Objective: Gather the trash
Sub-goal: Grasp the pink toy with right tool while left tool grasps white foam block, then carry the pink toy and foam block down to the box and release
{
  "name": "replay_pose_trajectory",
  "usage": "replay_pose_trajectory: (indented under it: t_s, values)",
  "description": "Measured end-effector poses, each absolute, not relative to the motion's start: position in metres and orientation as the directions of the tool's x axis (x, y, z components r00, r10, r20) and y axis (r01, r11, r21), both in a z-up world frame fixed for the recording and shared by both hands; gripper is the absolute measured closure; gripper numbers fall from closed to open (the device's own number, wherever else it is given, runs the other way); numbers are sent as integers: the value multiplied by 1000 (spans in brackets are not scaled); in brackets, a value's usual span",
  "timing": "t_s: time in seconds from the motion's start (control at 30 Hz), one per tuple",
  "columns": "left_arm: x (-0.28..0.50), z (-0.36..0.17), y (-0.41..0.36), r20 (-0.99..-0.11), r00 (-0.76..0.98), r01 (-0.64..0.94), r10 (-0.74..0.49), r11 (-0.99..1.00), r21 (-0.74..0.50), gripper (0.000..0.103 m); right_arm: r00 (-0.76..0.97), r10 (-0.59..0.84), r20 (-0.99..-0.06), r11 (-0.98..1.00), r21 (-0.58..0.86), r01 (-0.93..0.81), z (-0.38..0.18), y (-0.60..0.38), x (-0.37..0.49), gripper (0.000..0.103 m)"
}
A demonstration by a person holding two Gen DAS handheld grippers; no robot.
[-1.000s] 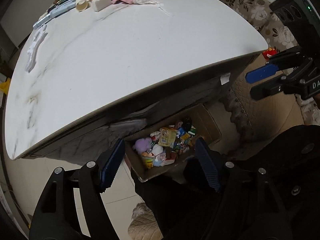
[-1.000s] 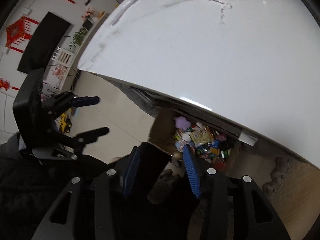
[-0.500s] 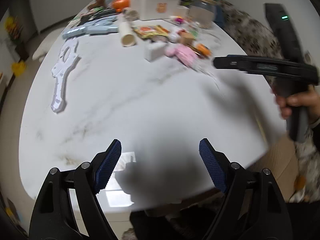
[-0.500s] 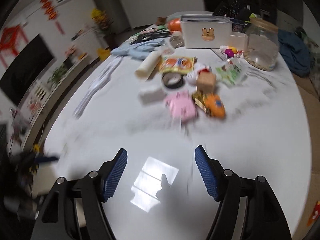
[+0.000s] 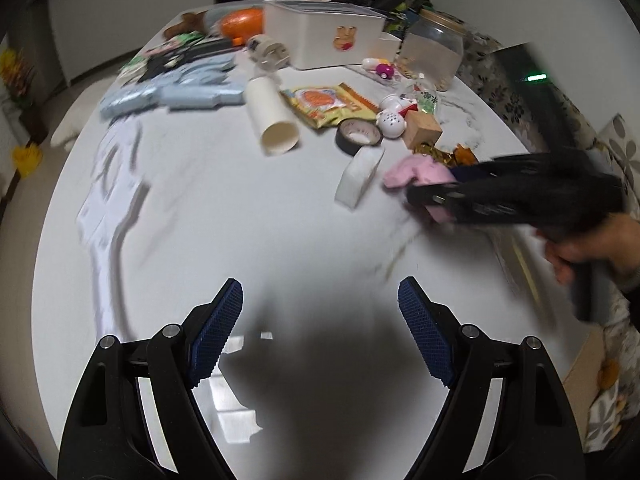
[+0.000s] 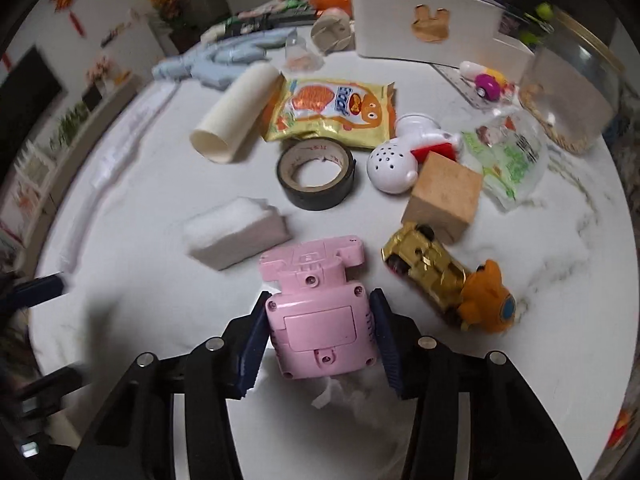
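A: Left wrist view first. What do you have?

B: My left gripper [image 5: 320, 328] hangs with its fingers spread wide and nothing between them, only bare table [image 5: 248, 216]. I read it as waiting its turn. The clutter lies well ahead of those fingers.

A: And the right wrist view?

B: My right gripper [image 6: 318, 334] is closing on the pink toy [image 6: 320, 312], one finger at each flank; the pads look to be touching. The toy lies flat, its long axis running straight ahead between the fingers, so they span its narrow width.
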State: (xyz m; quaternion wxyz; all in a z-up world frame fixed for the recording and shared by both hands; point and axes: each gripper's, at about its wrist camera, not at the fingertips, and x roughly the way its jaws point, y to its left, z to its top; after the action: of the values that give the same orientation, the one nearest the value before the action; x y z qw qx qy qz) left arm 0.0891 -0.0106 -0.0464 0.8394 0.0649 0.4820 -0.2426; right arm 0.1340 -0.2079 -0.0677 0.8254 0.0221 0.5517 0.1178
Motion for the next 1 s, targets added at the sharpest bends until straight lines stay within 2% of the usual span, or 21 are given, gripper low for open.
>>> replay_pose_trajectory:
  t_s: [0.13,0.33,0.37,0.4,0.43,0.5,0.6,0.73,0.87,1.0]
  values:
    - [107,-50,-36,-828,438,527,-350,846,-78,25,439,287,-851,958,261,-120,-24,-235,99,55]
    - [140,-63,-84,-822,472,539,-318,842,-16,25,501,285,-817,954,295,-62,20,-267,39,54]
    - [144,-67,-88,-824,476,530,-307,848,-10,33,503,285,-816,951,306,-43,23,-273,27,54]
    - [151,-73,-94,-833,469,520,-294,854,-8,47,504,281,-816,950,311,-27,24,-277,20,54]
    - [156,-79,-99,-850,442,519,-287,854,-19,79,506,278,-816,949,315,-15,24,-281,13,54]
    - [159,-82,-100,-855,435,500,-283,865,-33,85,506,266,-820,948,316,14,22,-290,-3,54]
    - [145,-70,-95,-856,425,489,-296,870,-58,85,508,272,-818,942,335,35,18,-303,-25,54]
    - [100,-27,-83,-833,429,496,-350,862,-107,85,495,323,-806,928,372,-1,18,-308,-51,54]
    - [21,16,-68,-815,429,518,-390,845,-132,85,426,434,-794,895,433,-106,19,-300,-82,54]
    - [-61,26,-59,-827,387,569,-407,812,-133,84,328,492,-806,869,434,-237,16,-287,-116,54]
